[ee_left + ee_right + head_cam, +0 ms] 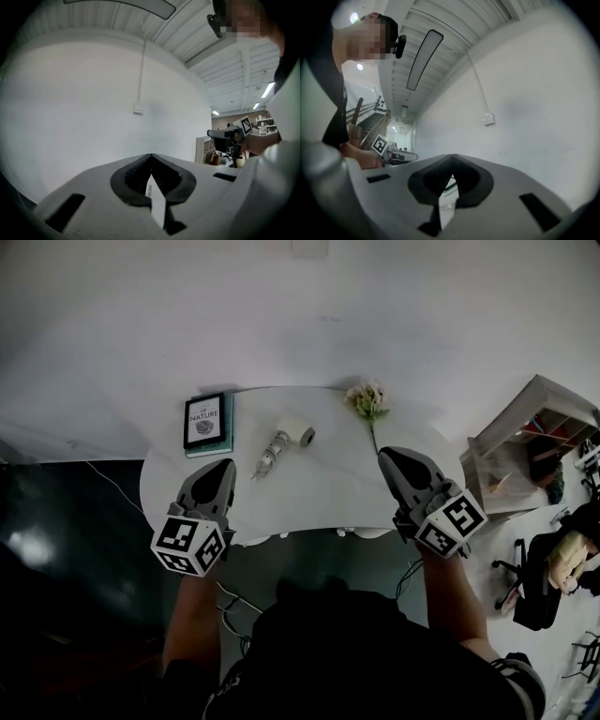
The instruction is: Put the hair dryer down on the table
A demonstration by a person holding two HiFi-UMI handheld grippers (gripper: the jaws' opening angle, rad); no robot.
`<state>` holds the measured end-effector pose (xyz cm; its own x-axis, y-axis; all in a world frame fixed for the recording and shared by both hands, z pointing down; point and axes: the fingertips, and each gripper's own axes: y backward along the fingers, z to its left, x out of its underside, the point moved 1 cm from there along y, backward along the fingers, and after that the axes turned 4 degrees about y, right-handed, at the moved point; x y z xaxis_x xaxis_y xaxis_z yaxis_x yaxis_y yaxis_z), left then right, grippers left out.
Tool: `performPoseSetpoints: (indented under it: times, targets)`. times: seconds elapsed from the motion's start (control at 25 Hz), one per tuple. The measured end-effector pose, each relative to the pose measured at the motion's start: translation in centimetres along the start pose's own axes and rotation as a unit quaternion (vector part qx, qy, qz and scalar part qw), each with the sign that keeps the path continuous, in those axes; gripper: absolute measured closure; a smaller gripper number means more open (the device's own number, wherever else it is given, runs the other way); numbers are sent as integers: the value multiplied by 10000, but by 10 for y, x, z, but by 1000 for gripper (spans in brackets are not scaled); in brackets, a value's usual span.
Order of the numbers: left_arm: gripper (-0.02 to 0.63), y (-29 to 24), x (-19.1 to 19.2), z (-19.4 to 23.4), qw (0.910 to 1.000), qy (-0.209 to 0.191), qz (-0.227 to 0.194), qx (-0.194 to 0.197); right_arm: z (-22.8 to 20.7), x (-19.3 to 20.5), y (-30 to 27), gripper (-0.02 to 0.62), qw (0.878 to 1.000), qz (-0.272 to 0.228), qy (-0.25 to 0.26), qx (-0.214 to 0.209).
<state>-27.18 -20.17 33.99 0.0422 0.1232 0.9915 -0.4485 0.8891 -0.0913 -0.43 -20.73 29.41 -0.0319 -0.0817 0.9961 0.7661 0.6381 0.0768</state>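
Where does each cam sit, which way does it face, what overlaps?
Head view: on the person's head, steeply down at table; forearms, left tongs, right tongs show.
Left gripper view: on left tongs, level toward white wall; shut tips, person's head show.
Right gripper view: on right tongs, level toward same wall; shut tips, person's head show.
Shared: both gripper views catch the wall box and each other's tongs.
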Motion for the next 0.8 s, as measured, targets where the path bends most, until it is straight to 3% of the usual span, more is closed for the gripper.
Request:
performPoseSetpoints:
  times: [0.4,0.56,0.68,0.8]
  targets:
    - [597,-8,-41,7,9973,-466,-564,55,-6,-12,-4,591,9997,-105,-93,187]
    - [597,1,-49,12,9916,-998,-712,-412,-4,-12,-2,592,9995,-69,-82,296]
    - [598,8,-47,14,9903,-839,-971,-539,0,-9,-3,592,9997,-17,1,234]
    - [597,9,-43,4,9932,-454,-1065,-153,3,-9,-4,592,9999,19,30,154]
